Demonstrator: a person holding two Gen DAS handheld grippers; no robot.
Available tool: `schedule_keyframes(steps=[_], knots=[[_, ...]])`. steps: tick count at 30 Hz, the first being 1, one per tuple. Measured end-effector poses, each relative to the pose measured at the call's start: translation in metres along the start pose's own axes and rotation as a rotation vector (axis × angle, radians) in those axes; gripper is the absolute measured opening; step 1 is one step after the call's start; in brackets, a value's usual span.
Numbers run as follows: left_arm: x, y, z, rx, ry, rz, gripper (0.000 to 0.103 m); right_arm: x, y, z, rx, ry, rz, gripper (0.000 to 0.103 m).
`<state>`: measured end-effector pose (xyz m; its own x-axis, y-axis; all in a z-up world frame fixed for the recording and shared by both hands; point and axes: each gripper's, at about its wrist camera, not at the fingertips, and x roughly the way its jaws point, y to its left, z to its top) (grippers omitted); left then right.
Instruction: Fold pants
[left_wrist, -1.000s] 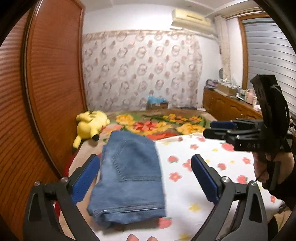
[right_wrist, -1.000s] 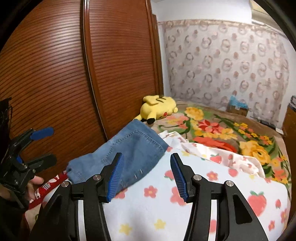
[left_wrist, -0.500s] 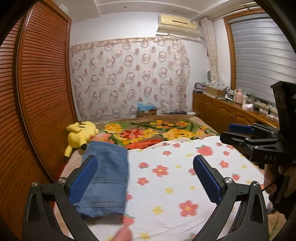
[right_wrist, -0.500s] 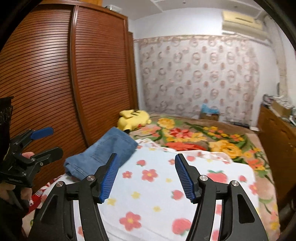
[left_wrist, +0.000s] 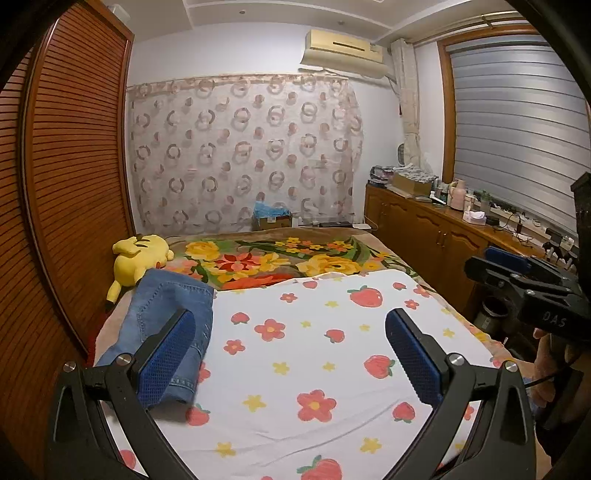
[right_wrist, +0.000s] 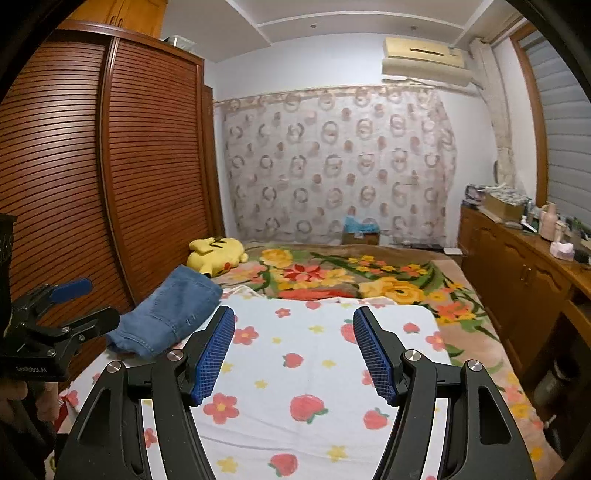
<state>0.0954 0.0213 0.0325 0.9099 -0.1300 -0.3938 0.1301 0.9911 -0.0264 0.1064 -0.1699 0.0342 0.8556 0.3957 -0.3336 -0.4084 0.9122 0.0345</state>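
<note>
The folded blue jeans (left_wrist: 168, 314) lie at the left edge of the bed, partly on the white strawberry sheet (left_wrist: 314, 350). They also show in the right wrist view (right_wrist: 170, 314). My left gripper (left_wrist: 288, 354) is open and empty, held above the sheet, its left pad in front of the jeans. My right gripper (right_wrist: 293, 350) is open and empty above the sheet, to the right of the jeans. Each gripper shows at the edge of the other's view.
A yellow plush toy (left_wrist: 138, 256) lies beyond the jeans by the wooden wardrobe (left_wrist: 70, 184). A floral blanket (left_wrist: 280, 262) covers the far bed. A wooden cabinet (left_wrist: 436, 236) with clutter runs along the right wall.
Both grippers have pulled back and up from the jeans. The views have widened to the whole room, and the jeans lie still on the bed.
</note>
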Motion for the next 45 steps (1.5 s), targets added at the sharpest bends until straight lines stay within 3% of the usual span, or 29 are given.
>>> schedule_keyframes(steps=[9,45], knots=[[-0.004,-0.006,-0.006,0.001,0.012,0.017,0.103,-0.007,0.014,-0.007,0.016,-0.001,-0.015,0.069],[-0.004,-0.002,-0.007,-0.009,0.022,0.022,0.103,-0.008,0.004,-0.007,0.018,0.011,-0.017,0.069]])
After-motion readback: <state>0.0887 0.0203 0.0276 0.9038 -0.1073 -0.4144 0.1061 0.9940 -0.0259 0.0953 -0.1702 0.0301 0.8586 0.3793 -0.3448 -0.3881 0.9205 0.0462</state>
